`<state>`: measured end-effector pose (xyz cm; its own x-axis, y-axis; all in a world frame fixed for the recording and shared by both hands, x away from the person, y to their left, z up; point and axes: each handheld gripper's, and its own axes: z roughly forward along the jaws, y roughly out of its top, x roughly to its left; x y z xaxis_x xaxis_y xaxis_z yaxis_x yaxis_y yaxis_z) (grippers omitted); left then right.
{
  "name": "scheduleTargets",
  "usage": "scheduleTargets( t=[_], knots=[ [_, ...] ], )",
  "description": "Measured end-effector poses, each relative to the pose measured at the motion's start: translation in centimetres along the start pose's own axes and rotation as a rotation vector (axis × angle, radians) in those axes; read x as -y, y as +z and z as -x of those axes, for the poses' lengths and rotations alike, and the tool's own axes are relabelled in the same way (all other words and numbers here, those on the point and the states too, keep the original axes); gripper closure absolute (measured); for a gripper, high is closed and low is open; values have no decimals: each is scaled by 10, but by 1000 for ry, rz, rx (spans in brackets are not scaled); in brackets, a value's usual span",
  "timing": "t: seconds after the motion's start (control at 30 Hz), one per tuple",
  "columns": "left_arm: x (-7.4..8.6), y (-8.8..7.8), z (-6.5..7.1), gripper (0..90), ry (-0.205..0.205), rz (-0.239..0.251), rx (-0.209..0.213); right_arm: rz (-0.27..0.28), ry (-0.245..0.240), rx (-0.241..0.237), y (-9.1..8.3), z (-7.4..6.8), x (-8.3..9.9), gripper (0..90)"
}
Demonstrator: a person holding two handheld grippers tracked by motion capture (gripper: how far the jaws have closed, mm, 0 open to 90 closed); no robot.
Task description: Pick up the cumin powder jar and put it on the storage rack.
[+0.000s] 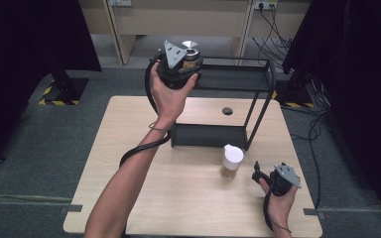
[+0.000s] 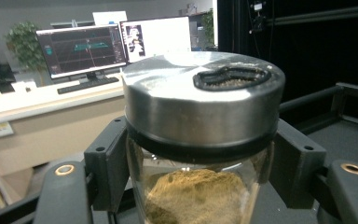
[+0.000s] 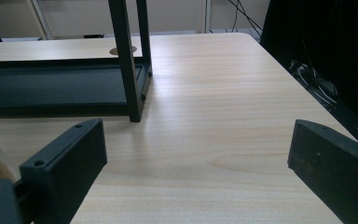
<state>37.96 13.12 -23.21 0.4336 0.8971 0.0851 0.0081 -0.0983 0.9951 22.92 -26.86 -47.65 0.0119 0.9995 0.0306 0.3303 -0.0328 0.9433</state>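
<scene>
A glass jar (image 2: 200,196) of brown powder with a steel lid (image 1: 190,48) is clamped between the jaws of my left gripper (image 2: 200,163), which is shut on it just below the lid. The gripper (image 1: 184,63) holds it upright at the left end of the black rack's top shelf (image 1: 235,78). Whether the jar's base touches the shelf is hidden. A second jar with a white lid (image 1: 232,159) stands on the table in front of the rack. My right gripper (image 1: 256,171) rests low to that jar's right, open (image 3: 198,140) with only bare tabletop between its jaws.
The two-tier rack's lower shelf (image 1: 208,135) sits mid-table, its front right post (image 3: 127,60) just ahead of the right gripper. A round cable hole (image 1: 227,110) is behind it. The table's right edge (image 3: 298,88) is close. A desk with monitors (image 2: 81,49) stands beyond.
</scene>
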Motion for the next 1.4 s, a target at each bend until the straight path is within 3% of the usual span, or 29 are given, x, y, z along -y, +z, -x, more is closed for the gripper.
scheduleTargets(
  t=[0.13, 0.23, 0.37, 0.7, 0.77, 0.87, 0.93, 1.13, 1.4],
  knots=[
    [-3, 3, -5, 310, -27, -16, 2, 0, -2, -1, 0, 0, 0, 45],
    [-5, 6, -11, 309, -72, -29, 16, 0, -3, -1, 0, -1, 0, 45],
    [-6, 7, -15, 309, -79, -34, 27, 1, -6, -3, 0, -1, 0, 45],
    [-6, 8, -15, 304, -68, -35, 27, 1, -8, -6, 0, -2, 0, 46],
    [-6, 8, -10, 228, -55, -30, 6, 2, -7, -5, 0, -2, 0, 46],
    [-2, 5, 0, 65, -66, 15, -27, 1, -10, -6, 0, -2, 0, 46],
    [-2, 4, 2, 14, -59, 27, -32, 2, -9, -7, 0, -2, 0, 46],
    [0, -4, 8, 2, 1, 56, -36, 3, -15, -8, 0, -3, 1, 45],
    [6, -14, 9, 2, -2, 64, -38, 3, -15, -8, 0, -3, 1, 46]
  ],
)
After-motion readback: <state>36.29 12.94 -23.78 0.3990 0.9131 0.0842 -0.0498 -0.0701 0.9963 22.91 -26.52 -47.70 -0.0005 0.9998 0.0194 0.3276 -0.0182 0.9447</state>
